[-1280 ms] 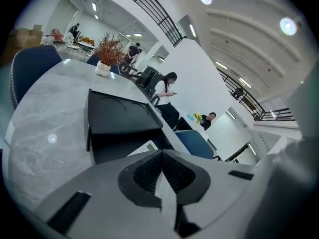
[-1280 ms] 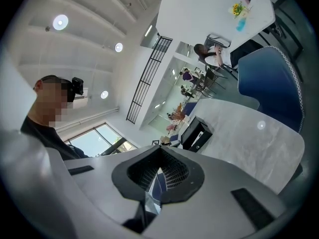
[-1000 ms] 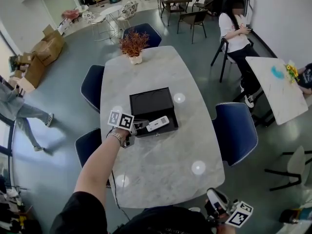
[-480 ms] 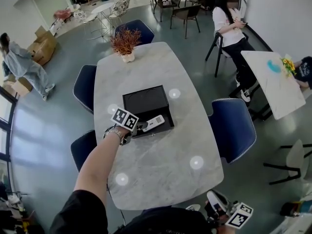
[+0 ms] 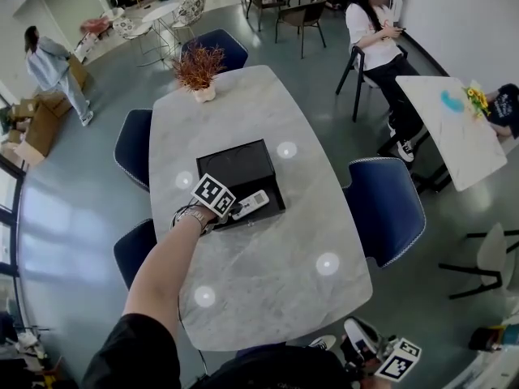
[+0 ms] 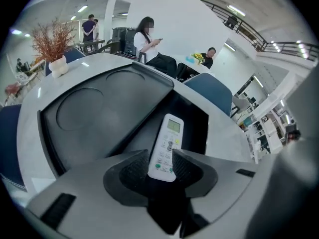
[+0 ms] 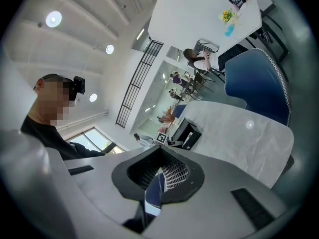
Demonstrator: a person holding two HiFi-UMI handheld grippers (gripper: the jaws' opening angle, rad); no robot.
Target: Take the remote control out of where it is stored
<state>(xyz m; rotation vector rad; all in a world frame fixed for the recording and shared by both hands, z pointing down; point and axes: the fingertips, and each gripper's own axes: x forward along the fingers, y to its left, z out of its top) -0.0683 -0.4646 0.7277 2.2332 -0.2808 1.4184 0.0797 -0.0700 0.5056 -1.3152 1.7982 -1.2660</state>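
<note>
A white remote control (image 5: 252, 203) (image 6: 168, 146) lies in the open drawer (image 6: 192, 123) at the front of a black box (image 5: 235, 164) on the marble table (image 5: 268, 274). My left gripper (image 5: 235, 211) (image 6: 162, 171) points steeply down at the drawer. Its jaws have just been opening, and the remote's near end now lies between the two pads (image 6: 132, 173), which do not press on it. My right gripper (image 5: 354, 339) (image 7: 158, 180) hangs level below the table's near edge, shut and empty.
A potted dry plant (image 5: 197, 70) stands at the table's far end. Blue chairs (image 5: 388, 209) (image 5: 130, 144) flank the table. A person sits on a chair (image 5: 373, 31) at the back right, beside a white table (image 5: 454, 128). Another person walks at the far left (image 5: 49, 59).
My left gripper has tipped down and come lower over the drawer, its marker cube now closer to the remote. The person at the left has walked further back. The right gripper has stayed put.
</note>
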